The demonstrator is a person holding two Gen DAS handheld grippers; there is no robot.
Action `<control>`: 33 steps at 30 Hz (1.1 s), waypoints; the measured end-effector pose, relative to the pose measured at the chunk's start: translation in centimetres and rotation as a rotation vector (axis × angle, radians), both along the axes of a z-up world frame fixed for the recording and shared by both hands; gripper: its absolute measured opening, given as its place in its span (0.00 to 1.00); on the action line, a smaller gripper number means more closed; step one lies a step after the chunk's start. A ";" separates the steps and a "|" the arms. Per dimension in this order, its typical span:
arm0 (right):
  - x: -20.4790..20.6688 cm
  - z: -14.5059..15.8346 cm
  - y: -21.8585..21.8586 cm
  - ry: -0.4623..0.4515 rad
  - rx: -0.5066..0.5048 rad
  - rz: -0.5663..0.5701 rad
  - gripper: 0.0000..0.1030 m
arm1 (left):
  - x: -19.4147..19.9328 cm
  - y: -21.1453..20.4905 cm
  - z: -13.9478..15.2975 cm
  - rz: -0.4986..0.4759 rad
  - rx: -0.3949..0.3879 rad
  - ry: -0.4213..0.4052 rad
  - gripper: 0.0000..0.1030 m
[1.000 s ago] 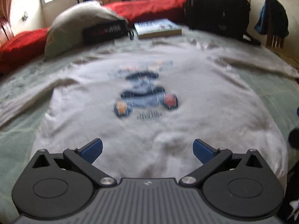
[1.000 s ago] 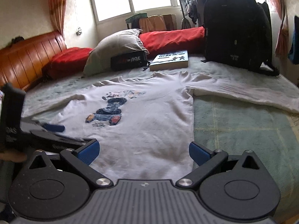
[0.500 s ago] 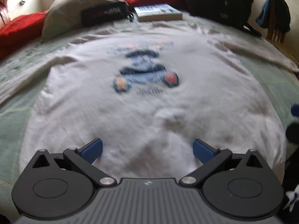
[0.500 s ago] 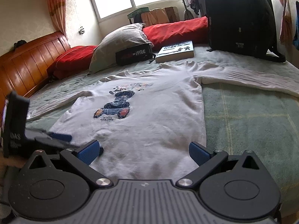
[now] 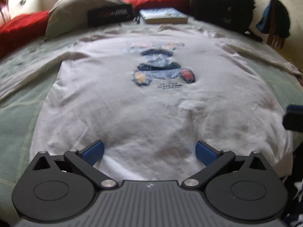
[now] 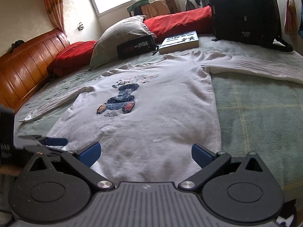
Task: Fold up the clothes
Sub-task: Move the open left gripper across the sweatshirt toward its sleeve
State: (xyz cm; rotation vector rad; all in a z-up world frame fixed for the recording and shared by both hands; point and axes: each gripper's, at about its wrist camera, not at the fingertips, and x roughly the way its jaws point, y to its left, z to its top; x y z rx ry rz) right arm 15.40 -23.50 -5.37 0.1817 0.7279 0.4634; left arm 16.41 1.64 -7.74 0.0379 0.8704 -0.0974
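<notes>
A white long-sleeved shirt (image 5: 151,113) with a blue printed figure lies face up and spread flat on a green bedspread (image 6: 255,113), its hem toward me and both sleeves stretched out. It also shows in the right wrist view (image 6: 161,117). My left gripper (image 5: 149,151) is open, low over the hem near its left part. My right gripper (image 6: 145,154) is open, low over the hem near the right corner. The left gripper shows at the left edge of the right wrist view (image 6: 47,141).
At the far side of the bed lie a grey pillow (image 6: 123,36), red cushions (image 6: 178,22), a black pouch (image 6: 136,45), a book (image 6: 180,41) and a black backpack (image 6: 244,13). A wooden headboard (image 6: 24,70) stands at the left.
Both grippers have moved forward and down toward the shirt's hem. Both stay open.
</notes>
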 end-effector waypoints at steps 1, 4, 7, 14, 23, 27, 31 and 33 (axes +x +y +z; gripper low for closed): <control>0.2 -0.1 0.2 0.009 0.000 0.004 1.00 | -0.1 0.1 0.2 -0.021 0.002 0.001 0.99; 0.7 -0.3 0.9 0.032 -0.002 0.013 1.00 | -0.2 1.0 1.1 -0.036 -0.018 -0.031 0.99; 1.4 -0.1 2.0 0.031 -0.017 0.030 1.00 | 0.2 2.2 0.7 0.001 -0.036 -0.007 0.99; 3.2 -0.3 3.8 0.050 -0.070 0.034 1.00 | -0.4 4.2 2.1 -0.061 -0.028 -0.055 0.99; 5.6 0.1 7.3 0.077 -0.074 0.071 1.00 | 6.3 10.0 3.8 -0.020 -0.108 -0.119 0.99; 6.3 0.1 8.5 0.077 -0.102 0.067 1.00 | 7.6 10.0 1.4 -0.022 -0.184 -0.063 0.99; 6.9 -0.2 9.0 0.091 -0.114 0.054 1.00 | 6.4 10.5 0.2 -0.061 -0.163 -0.038 0.99; 7.0 -0.3 9.0 0.102 -0.105 0.041 1.00 | 5.5 11.9 1.1 -0.053 -0.157 -0.064 0.99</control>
